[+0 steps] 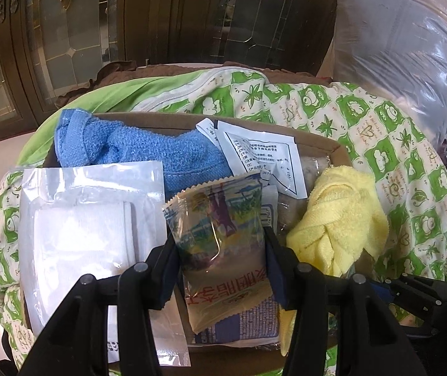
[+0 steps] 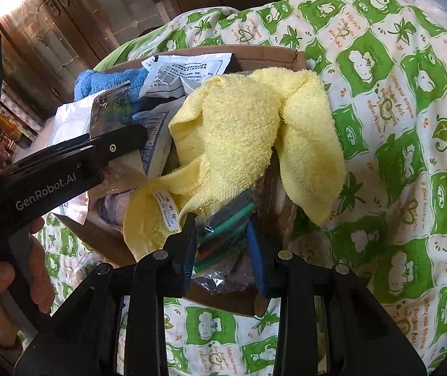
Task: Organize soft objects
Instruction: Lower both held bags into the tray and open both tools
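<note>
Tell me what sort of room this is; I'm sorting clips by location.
Probably a bedroom at home: a green frog-print quilt spread underneath, a bagged pillow, and glass-paned wooden cabinet doors behind.

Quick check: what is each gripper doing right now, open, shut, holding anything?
Left gripper: jaws around the printed snack packet; whether they press on it cannot be told.
Right gripper: jaws closed on a clear bag of dark strips.
</note>
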The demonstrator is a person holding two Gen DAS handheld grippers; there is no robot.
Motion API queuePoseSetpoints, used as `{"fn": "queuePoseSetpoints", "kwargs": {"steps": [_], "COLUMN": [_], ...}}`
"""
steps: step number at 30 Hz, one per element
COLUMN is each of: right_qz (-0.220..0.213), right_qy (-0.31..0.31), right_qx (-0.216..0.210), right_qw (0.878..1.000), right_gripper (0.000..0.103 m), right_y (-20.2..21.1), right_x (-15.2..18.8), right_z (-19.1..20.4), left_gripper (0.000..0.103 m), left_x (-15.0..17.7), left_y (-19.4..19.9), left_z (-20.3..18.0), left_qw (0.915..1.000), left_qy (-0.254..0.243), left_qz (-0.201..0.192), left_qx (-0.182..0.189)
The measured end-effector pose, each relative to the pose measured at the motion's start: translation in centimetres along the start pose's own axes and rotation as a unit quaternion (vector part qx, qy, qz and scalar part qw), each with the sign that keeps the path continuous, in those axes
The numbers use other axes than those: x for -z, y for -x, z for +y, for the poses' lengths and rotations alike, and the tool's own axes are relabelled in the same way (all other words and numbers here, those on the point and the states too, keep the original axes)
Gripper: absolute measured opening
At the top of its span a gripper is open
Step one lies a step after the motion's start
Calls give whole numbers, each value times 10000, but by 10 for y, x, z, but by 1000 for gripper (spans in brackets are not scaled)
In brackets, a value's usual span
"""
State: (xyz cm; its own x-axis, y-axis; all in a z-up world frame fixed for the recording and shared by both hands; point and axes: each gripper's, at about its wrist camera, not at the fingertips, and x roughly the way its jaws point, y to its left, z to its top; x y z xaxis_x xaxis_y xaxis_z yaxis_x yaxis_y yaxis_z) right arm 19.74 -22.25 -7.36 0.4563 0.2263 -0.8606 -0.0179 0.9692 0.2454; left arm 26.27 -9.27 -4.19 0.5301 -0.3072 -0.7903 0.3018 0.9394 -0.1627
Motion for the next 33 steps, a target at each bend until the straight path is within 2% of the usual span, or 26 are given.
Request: {"fn": "queuePoseSetpoints", "kwargs": {"steps": [14,21,33], "right_qz": [-176,-481,-855], "right_qy": [-91,-101,-354], "right_qx": [-106,-266,-349], "right_qw": [9997,9984,9951], "right_gripper": [33,51,51], "right_y": [5,21,51], "right_x": [5,9,30], "right_z": [-3,-4,-22], "left_gripper": [64,64,64], "left_x": [-1,-7,5], "left_y": [4,16,53], "left_z": [0,-4,-19], "left_qw": [10000,9999,9993], "left_qy": [69,85,-151], "left_qz": [2,-130,-337], "left_qx": [-40,-38,-89]}}
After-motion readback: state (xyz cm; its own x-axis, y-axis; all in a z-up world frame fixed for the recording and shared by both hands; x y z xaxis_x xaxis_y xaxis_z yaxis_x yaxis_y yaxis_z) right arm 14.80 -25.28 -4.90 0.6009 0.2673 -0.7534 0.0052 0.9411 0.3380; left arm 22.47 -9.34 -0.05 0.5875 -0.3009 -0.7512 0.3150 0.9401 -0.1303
